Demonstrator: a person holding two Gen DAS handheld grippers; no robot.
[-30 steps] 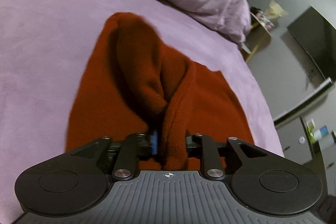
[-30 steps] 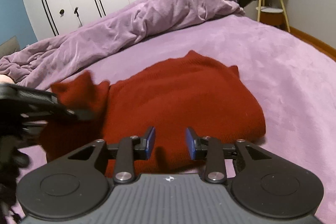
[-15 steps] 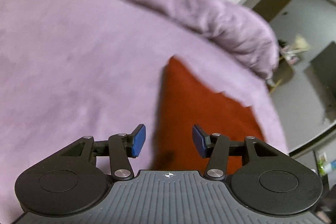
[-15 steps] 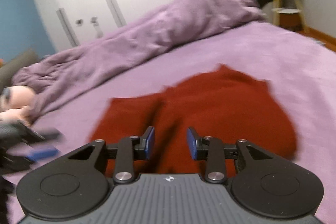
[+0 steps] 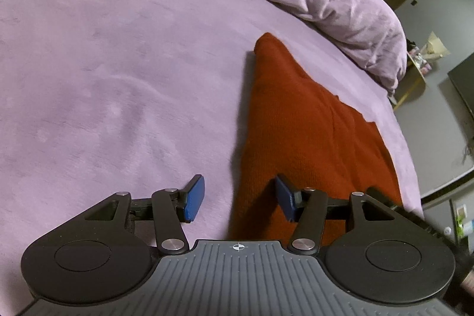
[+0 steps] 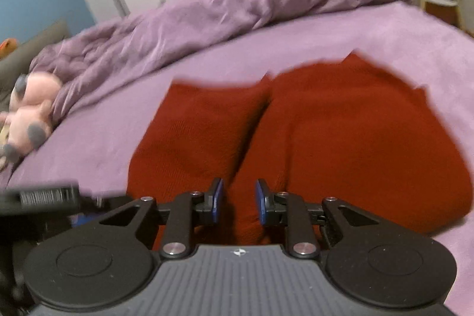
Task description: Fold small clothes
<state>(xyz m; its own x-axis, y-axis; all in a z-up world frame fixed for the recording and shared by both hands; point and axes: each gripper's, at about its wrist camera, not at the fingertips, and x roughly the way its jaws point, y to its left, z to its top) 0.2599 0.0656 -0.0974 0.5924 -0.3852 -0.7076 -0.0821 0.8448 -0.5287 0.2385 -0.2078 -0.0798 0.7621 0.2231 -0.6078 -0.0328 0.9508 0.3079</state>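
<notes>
a red knit garment (image 5: 308, 132) lies partly folded on a purple bed (image 5: 112, 55). the left claw (image 5: 240, 199) has just been opening and grips nothing, straddling the garment's edge at 6 o'clock. the right claw (image 6: 238, 202), just been narrowing, hovers part open over a crease. risk: closing here could snag one layer and drag the fold undone.
</notes>
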